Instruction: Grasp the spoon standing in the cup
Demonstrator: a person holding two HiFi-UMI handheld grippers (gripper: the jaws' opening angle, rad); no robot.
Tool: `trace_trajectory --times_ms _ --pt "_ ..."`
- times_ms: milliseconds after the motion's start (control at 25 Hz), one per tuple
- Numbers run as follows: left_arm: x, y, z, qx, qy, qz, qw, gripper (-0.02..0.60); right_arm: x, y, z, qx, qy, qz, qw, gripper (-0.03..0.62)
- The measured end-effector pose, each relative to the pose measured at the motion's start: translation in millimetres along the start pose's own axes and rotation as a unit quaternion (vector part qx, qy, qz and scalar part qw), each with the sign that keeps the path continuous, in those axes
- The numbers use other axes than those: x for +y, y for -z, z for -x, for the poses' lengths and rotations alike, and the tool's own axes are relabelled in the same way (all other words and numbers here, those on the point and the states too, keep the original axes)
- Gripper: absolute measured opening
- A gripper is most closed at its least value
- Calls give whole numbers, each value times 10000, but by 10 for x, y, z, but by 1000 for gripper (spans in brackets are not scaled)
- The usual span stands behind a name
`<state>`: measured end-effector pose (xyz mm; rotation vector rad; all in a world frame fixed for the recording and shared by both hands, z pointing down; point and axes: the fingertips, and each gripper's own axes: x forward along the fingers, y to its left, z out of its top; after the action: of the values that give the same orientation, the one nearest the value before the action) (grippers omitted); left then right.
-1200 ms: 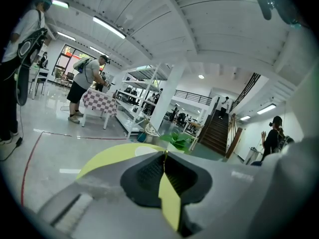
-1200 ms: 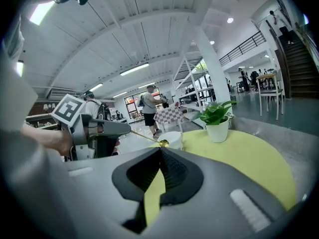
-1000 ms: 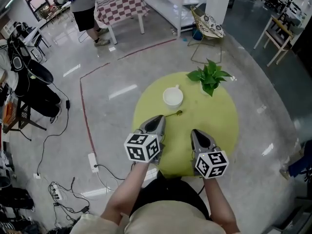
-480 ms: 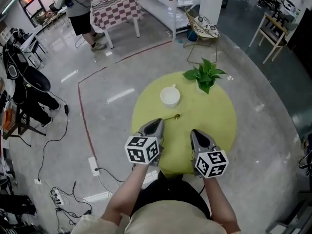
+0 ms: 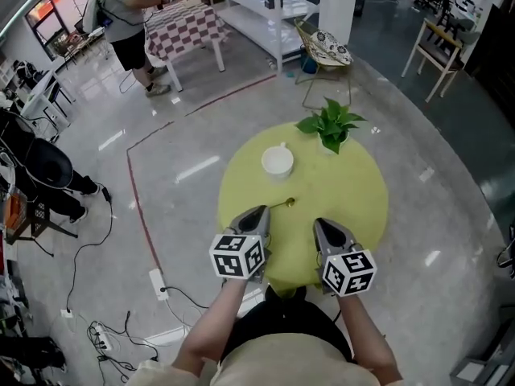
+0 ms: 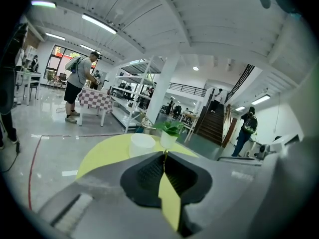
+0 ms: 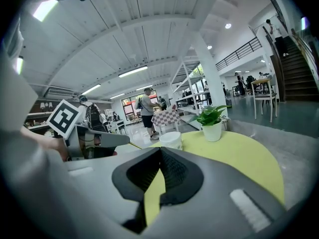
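Observation:
A white cup (image 5: pixel 278 162) stands on the round yellow-green table (image 5: pixel 354 191), and shows too in the left gripper view (image 6: pixel 142 142) and the right gripper view (image 7: pixel 171 139). The thin golden spoon (image 5: pixel 283 204) is out of the cup. It sticks out from the tips of my left gripper (image 5: pixel 262 211), which is shut on its handle, with the bowl end over the table. From the right gripper view the left gripper (image 7: pixel 107 139) shows with the spoon (image 7: pixel 134 145) jutting from it. My right gripper (image 5: pixel 319 222) hovers at the table's near edge, shut and empty.
A potted green plant (image 5: pixel 330 127) stands behind the cup at the table's far side. On the floor are a red tape line (image 5: pixel 133 191) and cables (image 5: pixel 105 328). A person (image 5: pixel 121 22) stands by a checkered table (image 5: pixel 181 26) far off.
Both grippers have drawn back slightly toward the table's near edge, the left one carrying the spoon a little farther from the cup. The head view has shifted as well.

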<state>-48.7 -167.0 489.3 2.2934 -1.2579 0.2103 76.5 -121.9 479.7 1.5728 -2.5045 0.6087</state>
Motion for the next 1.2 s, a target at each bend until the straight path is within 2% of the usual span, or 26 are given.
trace_trajectory --times_ms 440,760,1200 --pt "-23 154 132 121 -22 -12 9999 8 77 28 79 -22 30 56 10000 2" --pt "-33 120 135 78 -6 -29 10000 8 111 -4 53 -1 33 204 9998 0" --pt "14 107 104 81 -47 0 10000 8 69 -24 -8 1 61 150 9999 0"
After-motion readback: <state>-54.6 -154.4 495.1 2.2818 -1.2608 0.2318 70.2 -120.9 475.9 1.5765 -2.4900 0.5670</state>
